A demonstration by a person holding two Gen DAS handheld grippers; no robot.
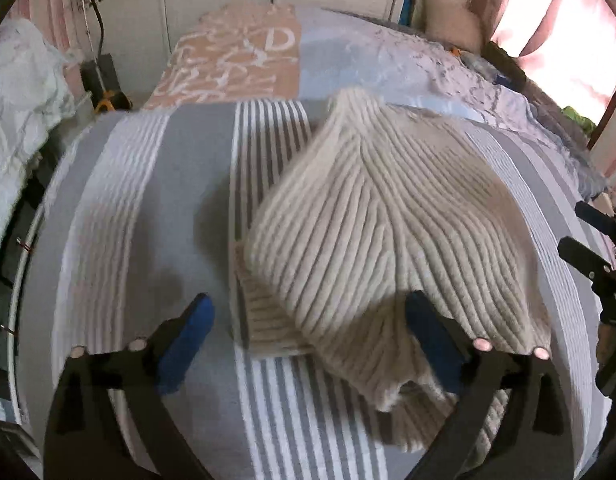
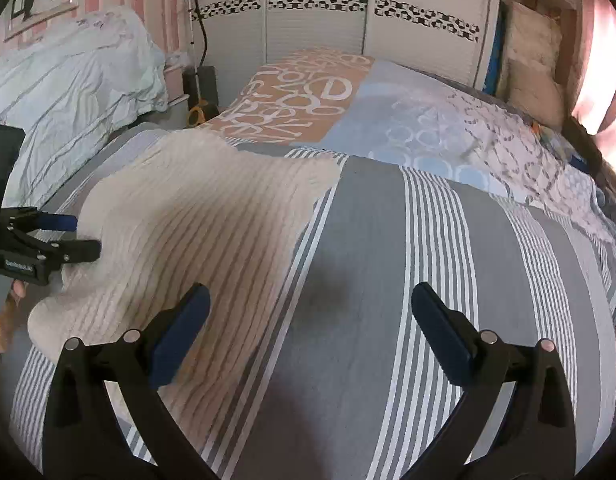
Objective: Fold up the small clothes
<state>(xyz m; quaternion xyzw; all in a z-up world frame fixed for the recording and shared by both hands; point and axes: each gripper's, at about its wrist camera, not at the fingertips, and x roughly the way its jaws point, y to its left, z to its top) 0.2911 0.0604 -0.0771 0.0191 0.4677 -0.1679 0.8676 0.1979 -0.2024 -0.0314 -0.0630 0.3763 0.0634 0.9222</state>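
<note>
A cream ribbed knit garment (image 1: 367, 220) lies rumpled on the grey-and-white striped bed cover (image 1: 180, 184). My left gripper (image 1: 311, 320) is open wide just above the garment's near edge. The knit bunches against its right finger (image 1: 431, 340), while its left finger (image 1: 188, 340) is over bare cover. In the right wrist view the same garment (image 2: 188, 220) spreads out at left. My right gripper (image 2: 313, 320) is open, its left finger (image 2: 180, 340) over the garment's near right edge and its right finger over the cover. The left gripper (image 2: 64, 236) shows at that view's left edge.
A patterned orange, blue and grey quilt (image 2: 347, 108) covers the far part of the bed. A crumpled pale blue sheet (image 2: 68, 92) is heaped at the left. White wardrobe doors (image 2: 315, 40) stand behind. A hand (image 2: 4, 320) holds the left tool. The right gripper (image 1: 587, 268) shows at the left wrist view's right edge.
</note>
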